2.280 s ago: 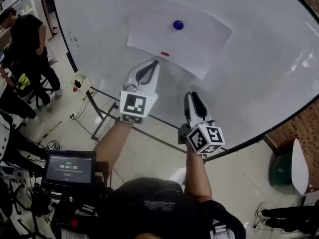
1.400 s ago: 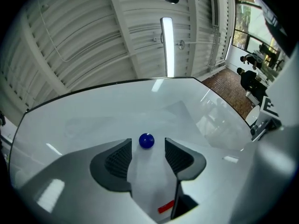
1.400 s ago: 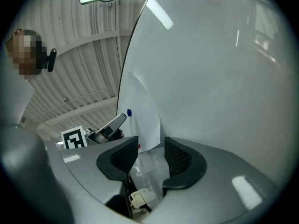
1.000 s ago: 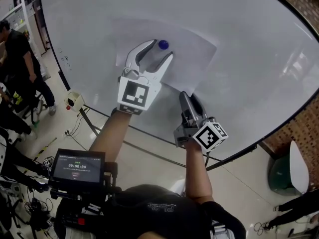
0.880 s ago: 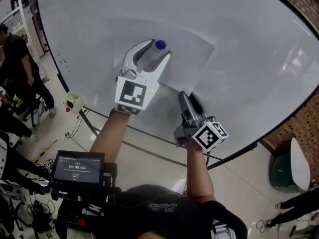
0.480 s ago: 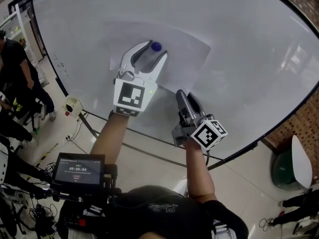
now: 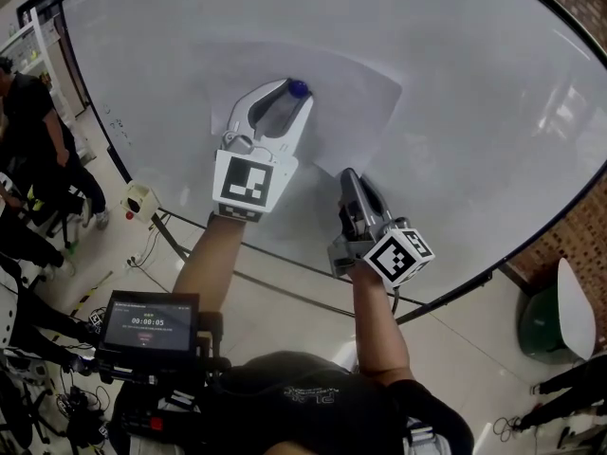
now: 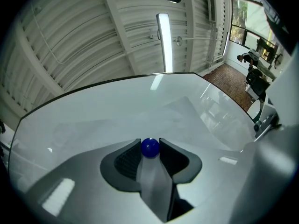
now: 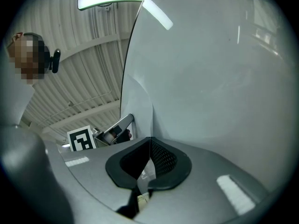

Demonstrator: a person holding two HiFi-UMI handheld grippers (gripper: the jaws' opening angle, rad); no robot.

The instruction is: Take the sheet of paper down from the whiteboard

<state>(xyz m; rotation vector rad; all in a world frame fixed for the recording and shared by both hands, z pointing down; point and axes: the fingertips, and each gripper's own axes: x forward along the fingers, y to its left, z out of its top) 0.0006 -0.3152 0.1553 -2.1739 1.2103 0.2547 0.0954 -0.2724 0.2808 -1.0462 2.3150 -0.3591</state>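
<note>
A white sheet of paper (image 7: 358, 91) lies flat on the big whiteboard (image 7: 474, 83), held by a round blue magnet (image 7: 298, 88). My left gripper (image 7: 295, 91) reaches up to the magnet, and its jaws are closing. In the left gripper view the magnet (image 8: 150, 147) sits between the tips of the left gripper (image 8: 150, 149), touching both. My right gripper (image 7: 348, 174) is shut on the sheet's lower corner. In the right gripper view the paper (image 9: 138, 107) runs down its edge into the right gripper (image 9: 150, 142).
The whiteboard's stand (image 7: 180, 227) and a small white device (image 7: 139, 197) are below left. People (image 7: 28, 112) stand at the far left. A rig with a small monitor (image 7: 142, 322) hangs by my body. A green and white chair (image 7: 555, 318) sits at the right.
The left gripper rose to the blue magnet and its jaws narrowed onto it. The right gripper came up to the sheet's lower corner and its jaws closed there.
</note>
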